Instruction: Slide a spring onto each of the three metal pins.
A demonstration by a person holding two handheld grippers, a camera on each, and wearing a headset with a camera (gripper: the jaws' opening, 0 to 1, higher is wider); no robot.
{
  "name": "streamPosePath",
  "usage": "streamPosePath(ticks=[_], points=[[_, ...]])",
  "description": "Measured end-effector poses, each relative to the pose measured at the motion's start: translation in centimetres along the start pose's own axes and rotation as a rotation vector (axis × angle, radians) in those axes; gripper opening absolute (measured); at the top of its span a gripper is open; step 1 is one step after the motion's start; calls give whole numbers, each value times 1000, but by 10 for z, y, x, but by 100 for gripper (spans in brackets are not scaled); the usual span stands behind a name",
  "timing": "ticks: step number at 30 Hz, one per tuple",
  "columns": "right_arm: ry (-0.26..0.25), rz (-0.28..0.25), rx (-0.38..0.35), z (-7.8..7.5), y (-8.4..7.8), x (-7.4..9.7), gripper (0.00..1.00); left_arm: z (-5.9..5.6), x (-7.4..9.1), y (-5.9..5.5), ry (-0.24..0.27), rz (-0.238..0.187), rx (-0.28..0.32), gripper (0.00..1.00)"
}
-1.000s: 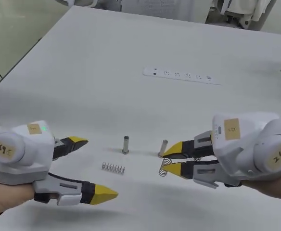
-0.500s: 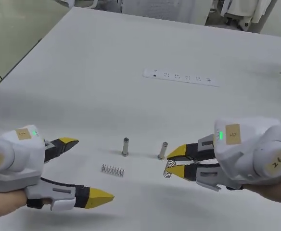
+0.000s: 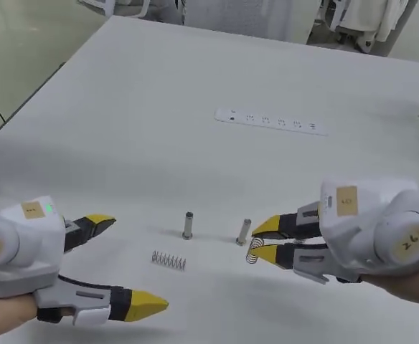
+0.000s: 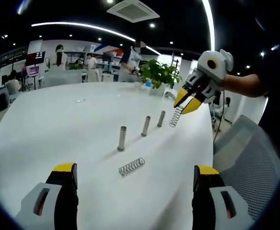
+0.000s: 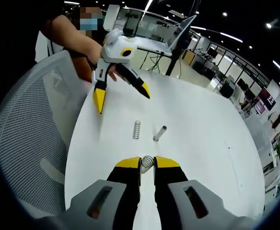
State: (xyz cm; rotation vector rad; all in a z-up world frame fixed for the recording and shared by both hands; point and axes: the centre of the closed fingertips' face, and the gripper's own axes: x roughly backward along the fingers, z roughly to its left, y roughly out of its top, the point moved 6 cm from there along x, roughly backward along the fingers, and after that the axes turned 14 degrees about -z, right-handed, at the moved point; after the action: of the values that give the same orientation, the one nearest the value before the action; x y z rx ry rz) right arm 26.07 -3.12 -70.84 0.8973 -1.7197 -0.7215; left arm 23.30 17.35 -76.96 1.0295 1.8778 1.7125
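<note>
In the head view my left gripper is spread wide. The right gripper pinches a spring just beside one metal pin, with a second pin to its left, a loose spring flat between the grippers, and bare table out to a power strip. In the left gripper view three pins stand in a row beyond the loose spring, which lies ahead of my spread jaws. In the right gripper view the held coil sits clamped between the tips, and the table edge runs down the left beside a mesh chair.
</note>
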Motion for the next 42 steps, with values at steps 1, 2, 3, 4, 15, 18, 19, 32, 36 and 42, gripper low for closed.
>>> streamPosePath(ticks=[1, 2, 3, 4, 15, 18, 19, 32, 36, 42], points=[[-2, 0, 1, -2, 0, 0, 7, 0, 0, 0, 0, 2, 0, 98], [-5, -1, -2, -4, 0, -1, 7, 0, 0, -1, 0, 3, -1, 98], [-11, -2, -4, -7, -1, -1, 7, 0, 1, -1, 0, 2, -1, 98], [-13, -1, -5, -8, -1, -1, 7, 0, 1, 0, 1, 1, 1, 98], [-53, -6, 3, -25, 0, -5, 7, 0, 2, 0, 8, -4, 3, 98], [-72, -7, 5, -32, 1, -5, 7, 1, 3, -1, 8, -2, 5, 98], [-76, -6, 6, -34, 0, -5, 7, 0, 3, -1, 7, -2, 8, 98], [-128, -1, -28, -53, -7, -8, 7, -1, 4, 0, 9, -13, 15, 98], [-132, 5, -36, -56, -10, -10, 7, 0, 5, -2, 12, -8, 14, 98], [-145, 1, -67, -59, -14, -13, 7, 1, 6, -3, 18, -8, 21, 98]])
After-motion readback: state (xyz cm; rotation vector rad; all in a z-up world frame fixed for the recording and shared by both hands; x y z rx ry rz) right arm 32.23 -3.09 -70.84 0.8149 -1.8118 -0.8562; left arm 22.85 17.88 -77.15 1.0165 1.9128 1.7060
